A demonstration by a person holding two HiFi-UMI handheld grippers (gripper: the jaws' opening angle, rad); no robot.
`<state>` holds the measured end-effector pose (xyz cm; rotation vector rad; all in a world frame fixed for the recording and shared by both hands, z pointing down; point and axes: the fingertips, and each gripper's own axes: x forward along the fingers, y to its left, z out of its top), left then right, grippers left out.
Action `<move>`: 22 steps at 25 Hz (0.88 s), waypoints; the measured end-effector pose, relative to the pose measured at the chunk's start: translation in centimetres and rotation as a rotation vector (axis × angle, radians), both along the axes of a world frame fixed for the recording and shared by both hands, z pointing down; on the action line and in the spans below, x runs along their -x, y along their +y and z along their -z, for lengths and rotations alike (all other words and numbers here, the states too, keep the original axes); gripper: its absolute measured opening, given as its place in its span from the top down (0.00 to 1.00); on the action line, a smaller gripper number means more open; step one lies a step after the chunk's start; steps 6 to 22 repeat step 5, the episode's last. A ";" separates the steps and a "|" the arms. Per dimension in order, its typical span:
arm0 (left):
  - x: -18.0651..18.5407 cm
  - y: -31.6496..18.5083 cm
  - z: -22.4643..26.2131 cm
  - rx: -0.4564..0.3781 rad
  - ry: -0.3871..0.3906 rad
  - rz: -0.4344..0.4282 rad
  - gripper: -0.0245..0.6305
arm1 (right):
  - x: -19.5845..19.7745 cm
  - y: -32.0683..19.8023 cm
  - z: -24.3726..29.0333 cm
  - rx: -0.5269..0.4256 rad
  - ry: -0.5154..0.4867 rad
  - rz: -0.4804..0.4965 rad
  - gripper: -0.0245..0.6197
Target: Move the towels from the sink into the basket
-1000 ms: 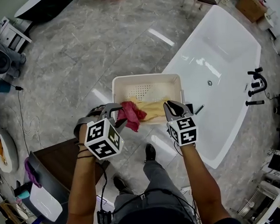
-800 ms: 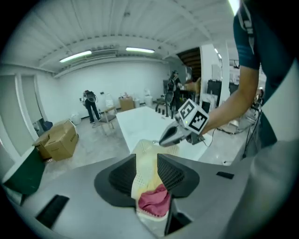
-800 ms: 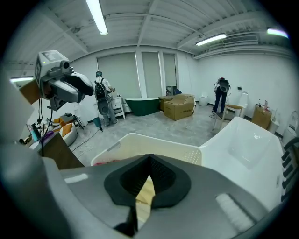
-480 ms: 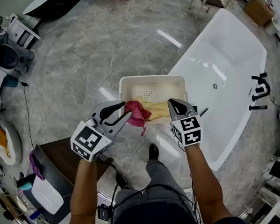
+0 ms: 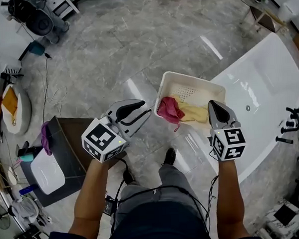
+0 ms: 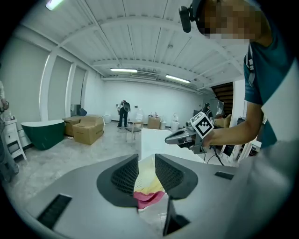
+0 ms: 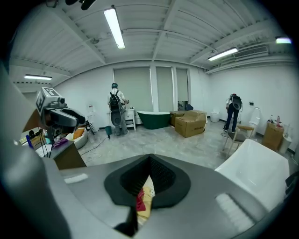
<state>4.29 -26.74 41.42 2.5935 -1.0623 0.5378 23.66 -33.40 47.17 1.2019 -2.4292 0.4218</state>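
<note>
Head view: basket (image 5: 194, 81) holds pink towel (image 5: 168, 109) beside yellow towel (image 5: 195, 112).

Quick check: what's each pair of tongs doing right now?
Left tongs: open and closing, nothing between them.
Right tongs: shut, empty.

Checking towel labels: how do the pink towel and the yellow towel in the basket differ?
Colour: the pink towel is magenta, the yellow towel pale yellow. Pose: the pink towel is bunched on the side away from the bathtub; the yellow towel lies flatter, on the bathtub side. Both lie in the basket, touching.
</note>
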 end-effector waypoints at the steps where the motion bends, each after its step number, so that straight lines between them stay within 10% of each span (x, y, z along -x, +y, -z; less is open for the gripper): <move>1: 0.9 0.7 0.6 -0.003 0.002 0.012 0.79 | 0.5 0.4 0.9 -0.007 -0.002 0.007 0.95; 22: 4.8 3.7 2.7 -0.003 0.003 0.034 0.79 | 2.4 2.6 4.2 -0.029 -0.006 0.007 0.95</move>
